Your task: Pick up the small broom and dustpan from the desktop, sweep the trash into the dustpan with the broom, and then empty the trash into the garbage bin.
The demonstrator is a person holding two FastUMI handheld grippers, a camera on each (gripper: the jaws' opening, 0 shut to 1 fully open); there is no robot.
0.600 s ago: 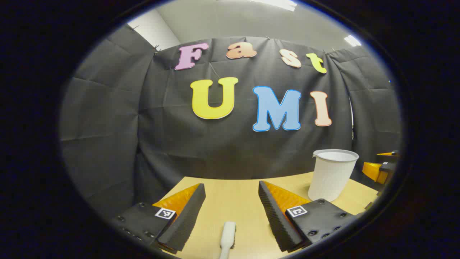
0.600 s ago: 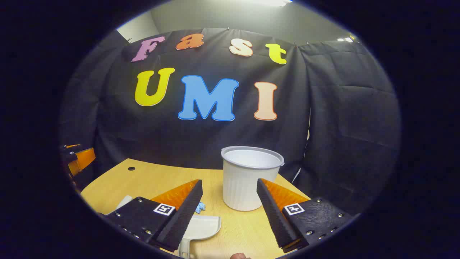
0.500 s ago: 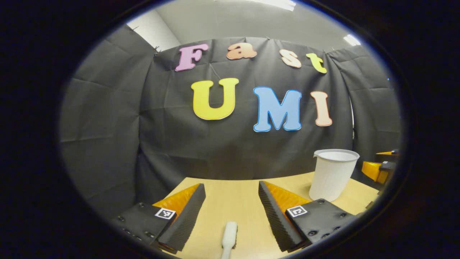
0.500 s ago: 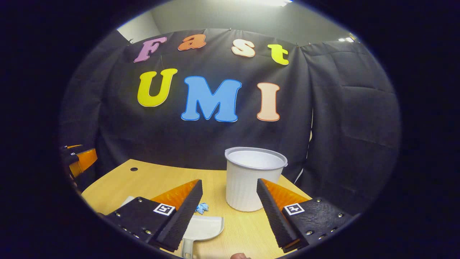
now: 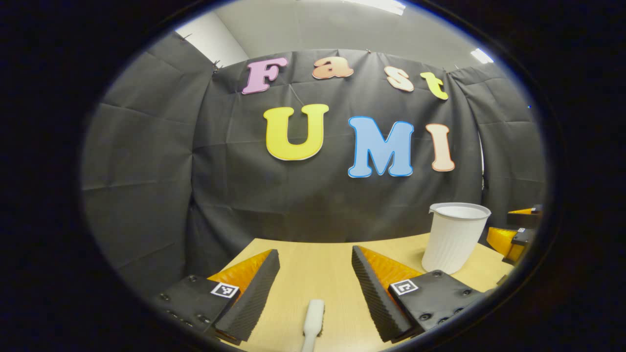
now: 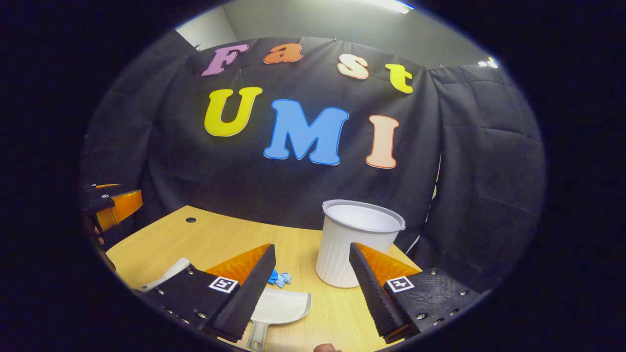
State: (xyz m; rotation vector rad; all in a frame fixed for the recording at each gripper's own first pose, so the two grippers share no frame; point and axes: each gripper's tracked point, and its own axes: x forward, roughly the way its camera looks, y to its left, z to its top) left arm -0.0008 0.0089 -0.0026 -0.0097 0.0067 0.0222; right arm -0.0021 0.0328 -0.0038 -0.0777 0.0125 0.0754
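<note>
Nearest in the left gripper view, the left gripper [image 5: 315,266] hangs wide open and empty over the desktop [image 5: 313,259], and the small broom [image 5: 313,320] lies flat between its fingers, untouched. That view has barely shifted over the last half second, so this hand is waiting rather than reaching.

In the right gripper view the right gripper [image 6: 312,266] is just as wide open and holds nothing. The dustpan [image 6: 281,309] lies on the desktop near its left finger, handle toward the camera. It has slid rightward and further into sight in the view, which suggests this hand is swinging to line up on it. Neither tool is picked up yet.

A crumpled blue scrap of trash [image 6: 279,278] sits just beyond the dustpan's mouth. The white garbage bin [image 6: 356,242] stands upright past the dustpan, to its right.
</note>
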